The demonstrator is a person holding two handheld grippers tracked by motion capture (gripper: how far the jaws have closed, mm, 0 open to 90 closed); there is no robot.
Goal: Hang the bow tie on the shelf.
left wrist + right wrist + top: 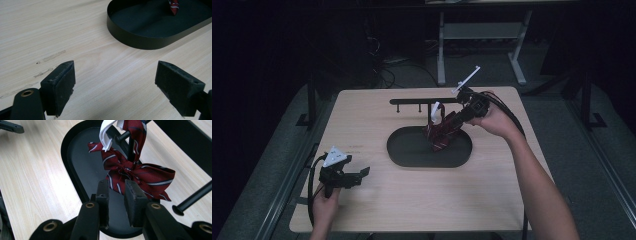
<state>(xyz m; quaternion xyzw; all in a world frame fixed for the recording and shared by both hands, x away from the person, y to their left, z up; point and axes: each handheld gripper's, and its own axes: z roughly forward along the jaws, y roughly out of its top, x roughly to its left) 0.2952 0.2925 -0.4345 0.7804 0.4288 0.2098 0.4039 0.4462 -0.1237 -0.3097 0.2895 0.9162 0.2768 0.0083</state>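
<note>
- Red striped fabric, a bow tie with a white plastic clip, is seen at mid-frame in the right gripper view, hung over a black metal peg rack above the black oval metal tray.
- The right gripper has its fingers nearly closed on a tail of the bow; a thin pinch could slip and drop it into the tray.
- A pull could snag the strap on a peg, or tip the rack.
- The left gripper, lower left on the light wooden worktop, is spread wide, holding nothing, too far to steady anything.
</note>
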